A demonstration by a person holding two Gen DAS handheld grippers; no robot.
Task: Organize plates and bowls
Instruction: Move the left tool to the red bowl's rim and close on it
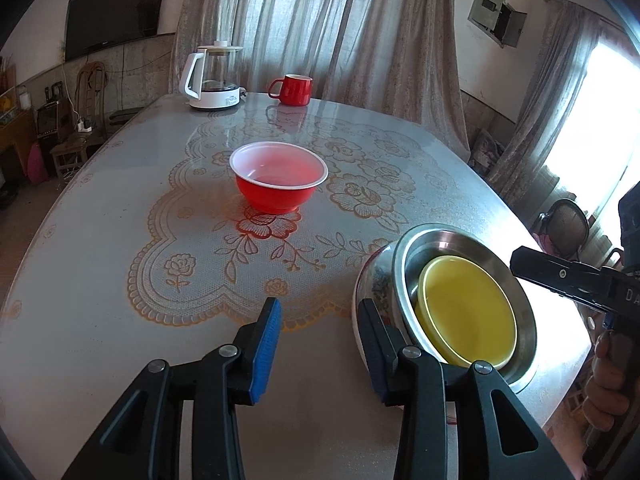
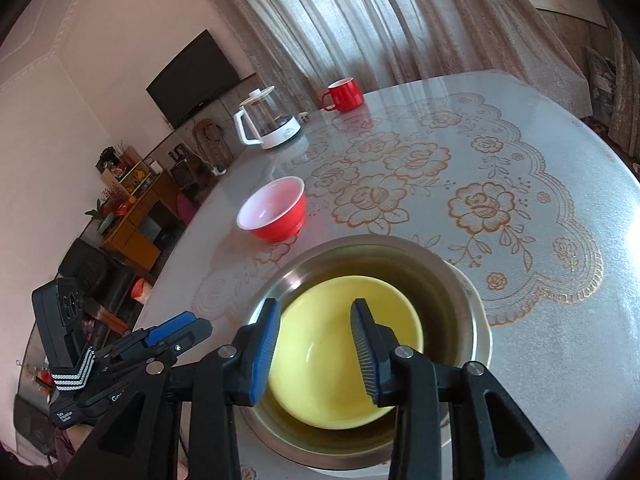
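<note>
A yellow bowl [image 1: 468, 314] [image 2: 344, 348] sits inside a steel bowl [image 1: 448, 248] [image 2: 460, 292], which rests in a white flowered bowl [image 1: 374, 284] near the table's front edge. A red bowl [image 1: 279, 178] [image 2: 274, 210] with a white inside stands alone mid-table. My left gripper [image 1: 320, 344] is open and empty, just left of the stack, its right finger beside the flowered bowl. My right gripper [image 2: 316, 348] is open and empty, hovering over the yellow bowl; it also shows in the left wrist view [image 1: 560, 276].
The round table [image 1: 120, 280] [image 2: 560, 360] has a lace-patterned cover under glass. A glass kettle [image 1: 214, 76] [image 2: 270, 122] and a red mug [image 1: 293, 89] [image 2: 344, 94] stand at the far edge. Curtains, a TV and furniture lie beyond.
</note>
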